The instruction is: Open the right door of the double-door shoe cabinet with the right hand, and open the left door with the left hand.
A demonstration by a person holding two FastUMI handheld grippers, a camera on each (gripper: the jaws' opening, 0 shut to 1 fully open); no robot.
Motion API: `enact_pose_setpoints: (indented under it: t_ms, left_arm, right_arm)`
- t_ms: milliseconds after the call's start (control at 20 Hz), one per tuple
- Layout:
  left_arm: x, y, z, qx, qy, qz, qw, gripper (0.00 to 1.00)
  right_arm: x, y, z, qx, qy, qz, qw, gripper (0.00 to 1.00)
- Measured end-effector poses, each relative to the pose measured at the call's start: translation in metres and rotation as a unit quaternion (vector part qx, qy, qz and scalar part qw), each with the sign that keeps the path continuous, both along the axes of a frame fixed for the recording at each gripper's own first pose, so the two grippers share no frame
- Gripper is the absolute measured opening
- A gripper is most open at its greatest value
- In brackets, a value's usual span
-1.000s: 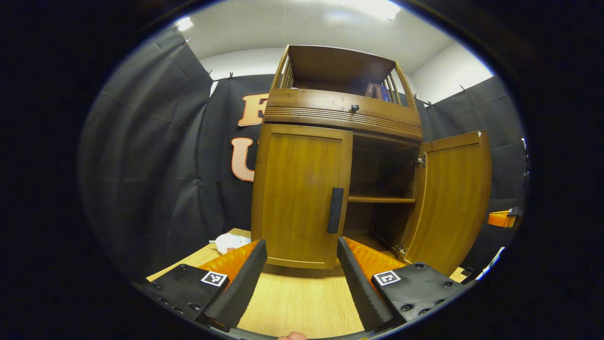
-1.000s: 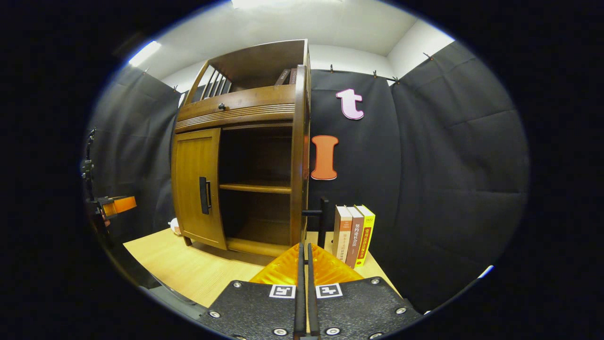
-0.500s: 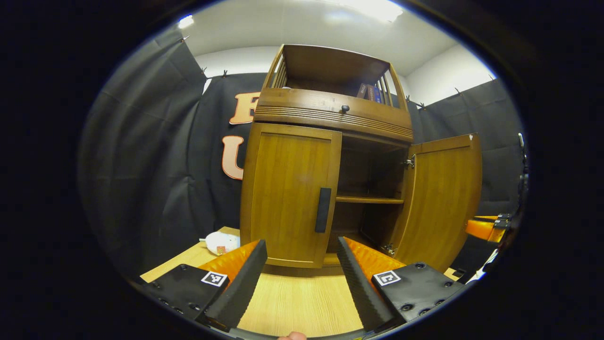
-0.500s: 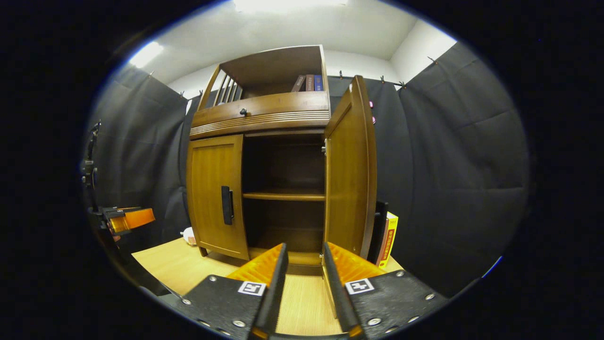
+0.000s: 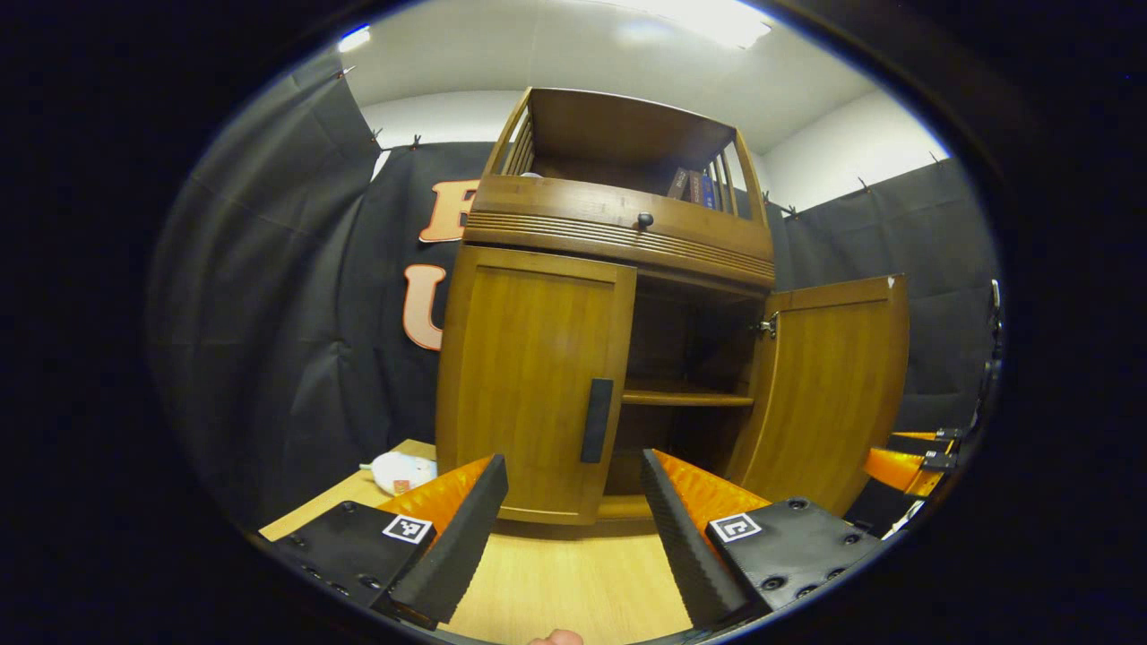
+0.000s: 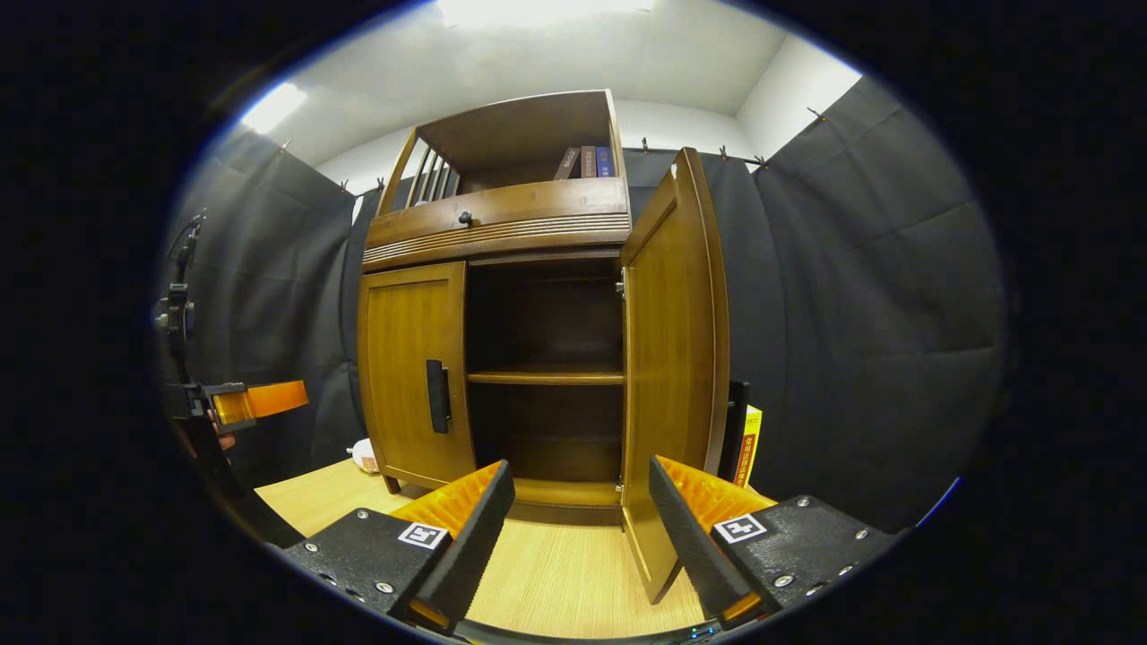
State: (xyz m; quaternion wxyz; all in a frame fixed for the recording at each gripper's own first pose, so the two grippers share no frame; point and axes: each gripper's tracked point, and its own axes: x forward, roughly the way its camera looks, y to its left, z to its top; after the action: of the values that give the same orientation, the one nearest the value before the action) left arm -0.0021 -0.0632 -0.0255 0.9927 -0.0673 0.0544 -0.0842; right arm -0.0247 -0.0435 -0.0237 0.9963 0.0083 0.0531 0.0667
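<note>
The cabinet (image 5: 609, 358) stood on a light wooden table (image 5: 573, 582), against the black cloth wall. Its right door (image 5: 829, 394) hung swung wide out on its hinges, baring a dark inside with one shelf (image 5: 685, 397) across the middle. In the right gripper view that door (image 6: 672, 358) showed nearly edge-on, its lower corner just ahead of the right gripper (image 6: 578, 528). The left door (image 5: 533, 394) sat shut, flush with the frame, a dark upright handle (image 5: 597, 420) near its inner edge; the same handle (image 6: 437, 396) showed in the right gripper view. Above the doors ran a ribbed band with a small dark knob (image 5: 644, 219), and over that an open top bay with slatted sides held a few books (image 6: 587, 162).

The left gripper (image 5: 573, 528) faced the shut door from in front, fingers spread wide and holding nothing, apart from the handle. The right gripper was likewise spread wide and empty, touching nothing. Each appeared at the far edge of the other's view, the right one (image 5: 905, 461) beside the open door, the left one (image 6: 255, 400) out to the cabinet's left.

A small white object (image 5: 401, 470) lay on the table by the cabinet's left side; what it was could not be told. A yellow book (image 6: 749, 445) stood behind the open door.
</note>
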Motion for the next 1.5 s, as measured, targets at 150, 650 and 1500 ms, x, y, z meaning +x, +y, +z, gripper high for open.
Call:
enact_pose_setpoints:
  t_ms: [150,650,1500]
  left_arm:
    - [0.033,-0.020,0.014,0.003,-0.016,-0.026,1.000,0.94]
    - [0.154,-0.058,-0.007,0.043,-0.023,-0.027,0.998,0.98]
    - [0.259,-0.060,-0.082,0.056,0.020,0.009,0.998,1.00]
  right_arm:
    - [-0.007,0.001,0.000,0.005,0.003,-0.001,1.000,0.93]
    - [-0.025,-0.005,0.000,0.020,0.006,-0.018,1.000,0.93]
    - [-0.012,-0.053,-0.002,0.027,0.003,-0.069,0.997,0.92]
